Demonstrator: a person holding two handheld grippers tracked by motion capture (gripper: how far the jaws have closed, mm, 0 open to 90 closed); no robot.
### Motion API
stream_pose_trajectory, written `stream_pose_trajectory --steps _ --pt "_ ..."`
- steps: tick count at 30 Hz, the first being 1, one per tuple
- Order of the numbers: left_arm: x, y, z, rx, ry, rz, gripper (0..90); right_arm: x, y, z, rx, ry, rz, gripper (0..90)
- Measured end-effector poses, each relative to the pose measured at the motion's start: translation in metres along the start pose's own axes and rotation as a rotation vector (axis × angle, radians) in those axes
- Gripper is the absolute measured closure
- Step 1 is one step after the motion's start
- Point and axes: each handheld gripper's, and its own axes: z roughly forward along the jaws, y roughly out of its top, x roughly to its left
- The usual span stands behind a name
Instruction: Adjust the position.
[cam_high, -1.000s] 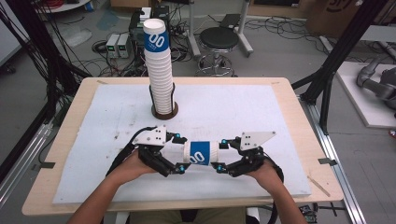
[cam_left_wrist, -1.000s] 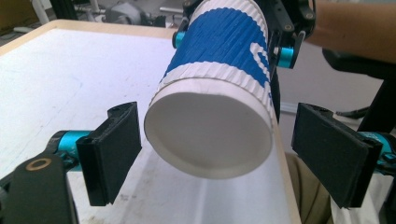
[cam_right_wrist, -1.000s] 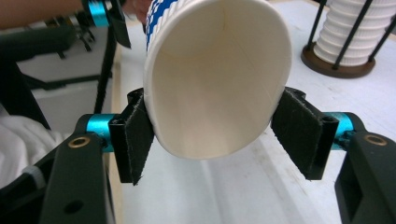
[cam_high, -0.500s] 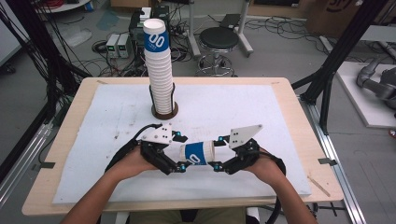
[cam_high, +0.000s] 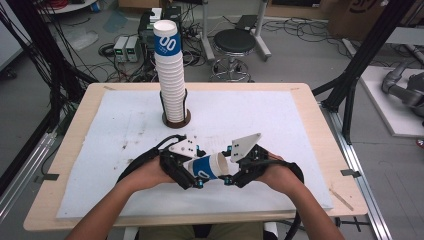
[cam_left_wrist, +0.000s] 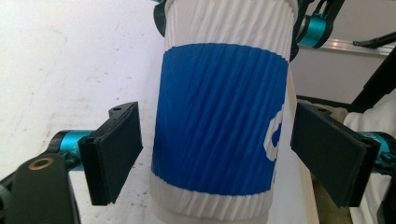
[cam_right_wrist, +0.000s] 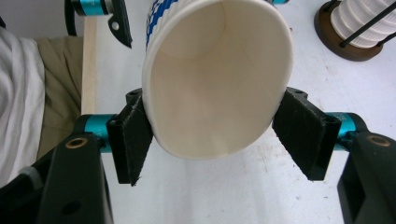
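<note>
White and blue, the paper cup lies on its side above the near middle of the table, its open end pinched by the right gripper, whose jaws just eased a little, while the left gripper stands open around its body.

The paper cup runs off the top and bottom edges of the left gripper view — its rim and base lie beyond the picture ahead of and behind the jaws. In the right gripper view the cup's mouth is cut by the top edge. From above, the cup's base is hidden inside the left gripper — contact cannot be told there.
</note>
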Motion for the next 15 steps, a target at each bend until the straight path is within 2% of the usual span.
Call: stream_pose_trajectory --steps 8,15 --pt "0.002 0.001 0.007 0.061 -0.026 -0.010 19.4 0.001 0.009 0.003 0.069 0.000 -0.037 30.3" --pt "0.004 -0.001 0.017 0.144 -0.052 -0.019 22.7 0.005 0.018 0.007 0.144 0.011 -0.076 30.2"
